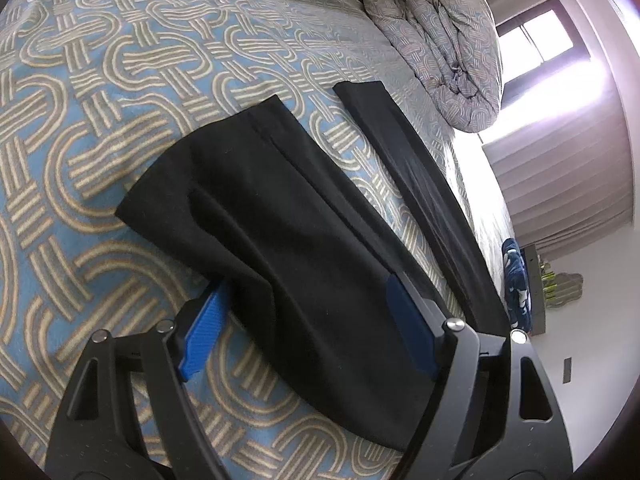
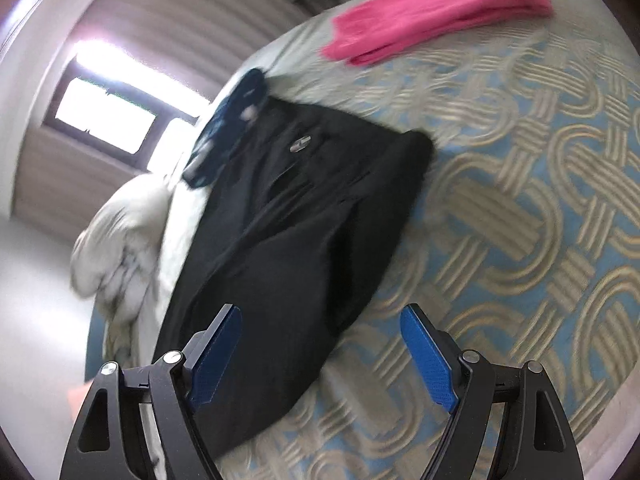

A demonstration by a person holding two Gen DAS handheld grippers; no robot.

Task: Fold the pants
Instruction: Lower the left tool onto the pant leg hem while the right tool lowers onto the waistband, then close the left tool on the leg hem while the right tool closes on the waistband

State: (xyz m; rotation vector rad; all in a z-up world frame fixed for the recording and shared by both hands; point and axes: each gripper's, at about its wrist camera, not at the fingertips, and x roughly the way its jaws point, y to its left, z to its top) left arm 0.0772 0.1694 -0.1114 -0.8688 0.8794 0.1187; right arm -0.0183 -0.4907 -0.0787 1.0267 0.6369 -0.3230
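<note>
Nearest the lens in the left wrist view, the left gripper (image 1: 308, 320) has its jaws spread wide, straddling one leg of the black pants (image 1: 280, 216); its blue pads (image 1: 202, 334) sit either side of the cloth and I cannot tell whether they touch it. In the right wrist view the right gripper (image 2: 322, 354) is likewise spread wide and holds nothing, poised over the edge of the same pants (image 2: 296, 216), with one pad above black cloth and the other above the bedspread.

The bed (image 1: 100, 120), covered in a blue spread with a looping tan pattern, carries everything. A rolled duvet (image 1: 440, 40) lies at the far end by the window. The pants are spread along the side of the bed nearest the window, their two legs apart with a strip of bedspread showing between them; the second leg (image 1: 424, 184) runs close to the mattress edge. From the right wrist view the waist end, with a small metal button (image 2: 300, 143), lies farther off, just beside a dark blue patterned garment (image 2: 232, 128). A pink folded garment (image 2: 432, 12) sits well apart near the far corner.

By my reading the folding has barely begun: the legs have yet to be laid one over the other, and the lengthwise halving remains.
</note>
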